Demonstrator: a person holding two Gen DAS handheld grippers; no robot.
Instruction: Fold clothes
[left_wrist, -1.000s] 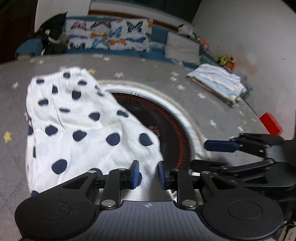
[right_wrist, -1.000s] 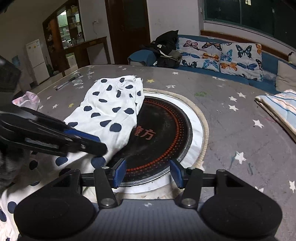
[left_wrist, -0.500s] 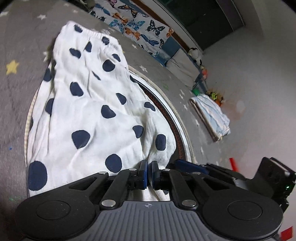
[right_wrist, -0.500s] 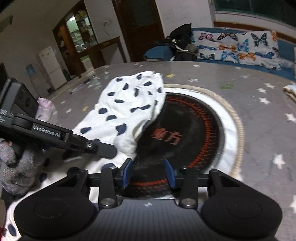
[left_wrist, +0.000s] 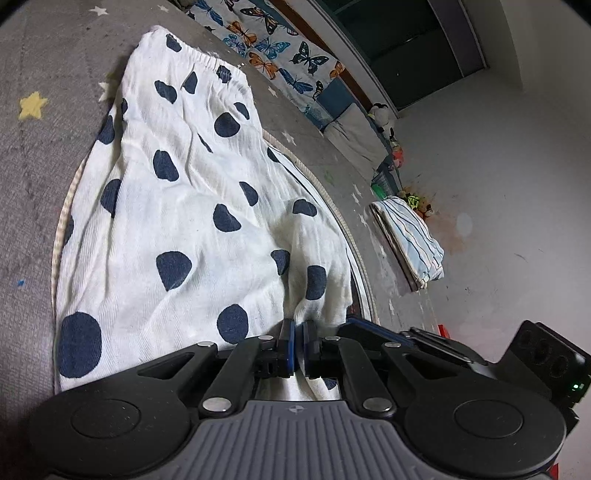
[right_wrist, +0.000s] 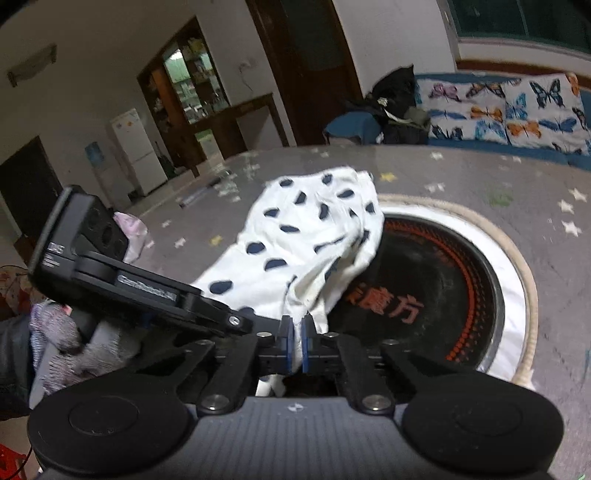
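Spotted cloth pinched at its near end

The cloth (left_wrist: 192, 206) stretches lengthwise away across the worktop (left_wrist: 33, 177); left tool (left_wrist: 298, 345) and right tool (right_wrist: 294, 345) both pinch its near edge.

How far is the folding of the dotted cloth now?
Done: a striped cloth already lies folded aside. In hand: the left gripper and right gripper are both shut on the near edge of the dotted cloth. Left: it lies spread out, with no fold visible yet.
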